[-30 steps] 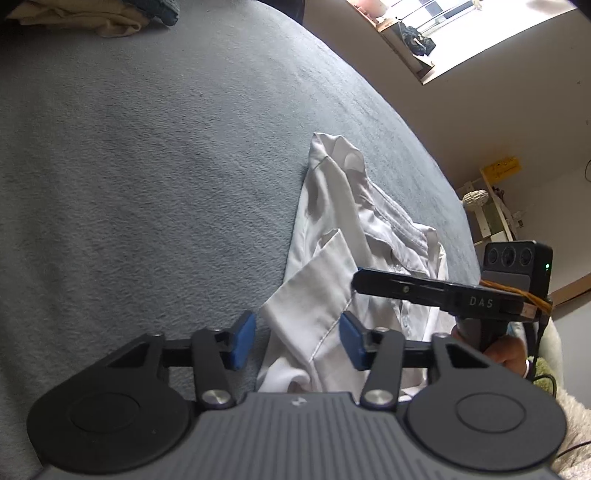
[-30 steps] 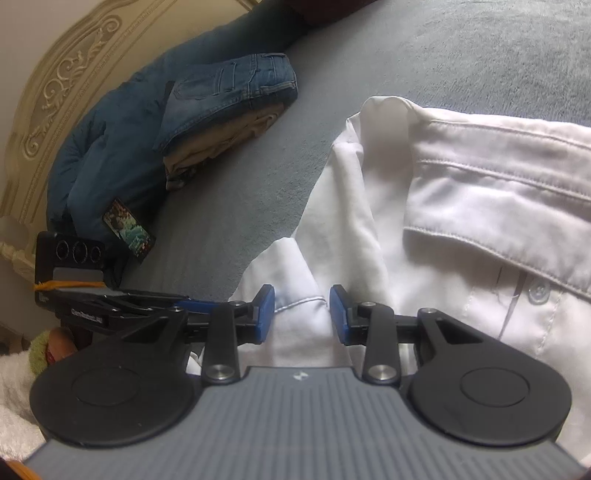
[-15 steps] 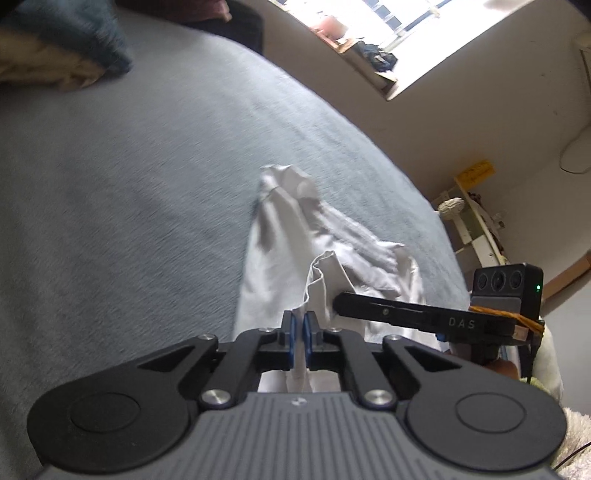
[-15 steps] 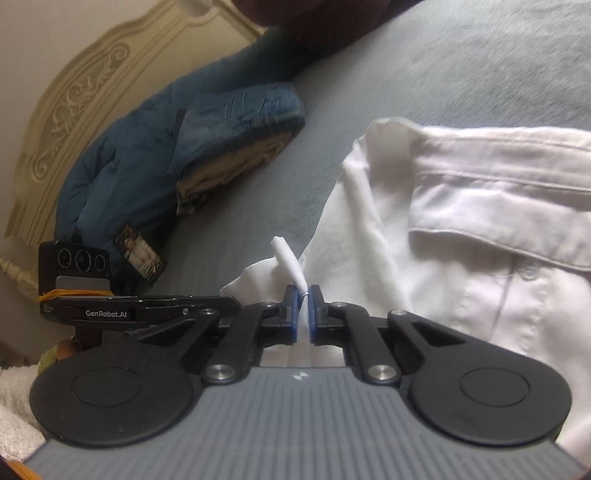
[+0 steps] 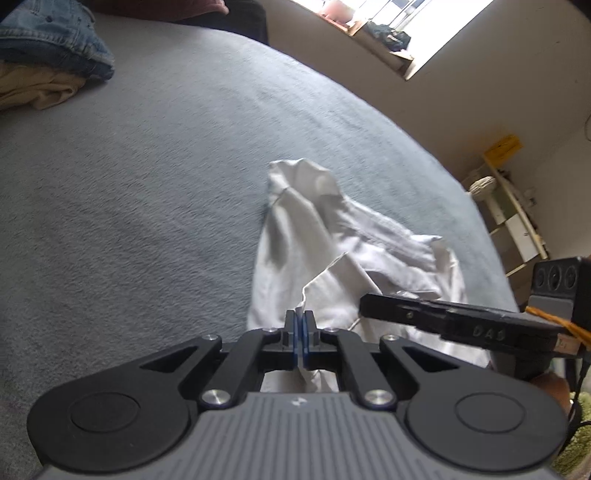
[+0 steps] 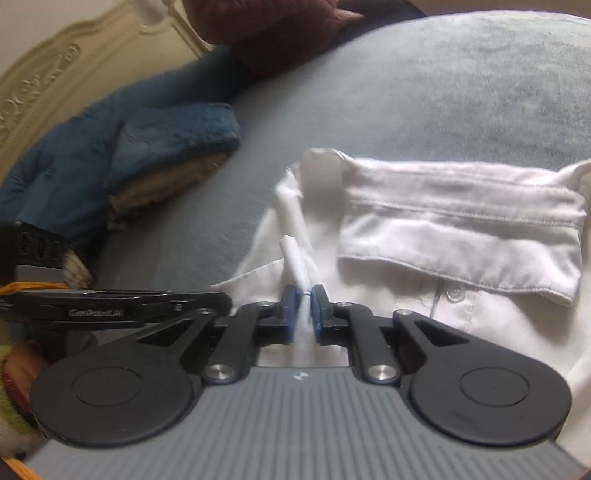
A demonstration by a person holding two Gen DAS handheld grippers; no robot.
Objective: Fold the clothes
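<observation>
A white button shirt [image 5: 314, 236] lies crumpled on the grey bed cover [image 5: 147, 166], its collar [image 6: 461, 225] spread flat in the right wrist view. My left gripper [image 5: 299, 325] is shut on a near edge of the shirt, and the cloth rises from its pads. My right gripper [image 6: 303, 306] is shut on another pinch of the same white shirt [image 6: 480, 314], a small roll of fabric sticking up between its blue pads. Each gripper shows in the other's view, side by side: the right gripper [image 5: 461, 325] and the left gripper [image 6: 110, 310].
Folded jeans [image 5: 48, 40] on beige cloth [image 5: 33, 88] sit at the far left of the bed. A blue jacket [image 6: 74, 166] and a dark red cushion [image 6: 277, 33] lie by the cream headboard [image 6: 48, 66]. A window [image 5: 406, 26] and shelves [image 5: 517, 225] stand beyond the bed.
Both grippers went from open around the shirt's edge to shut on it. They have since lifted the pinched fabric, and both views have tilted upward and back.
</observation>
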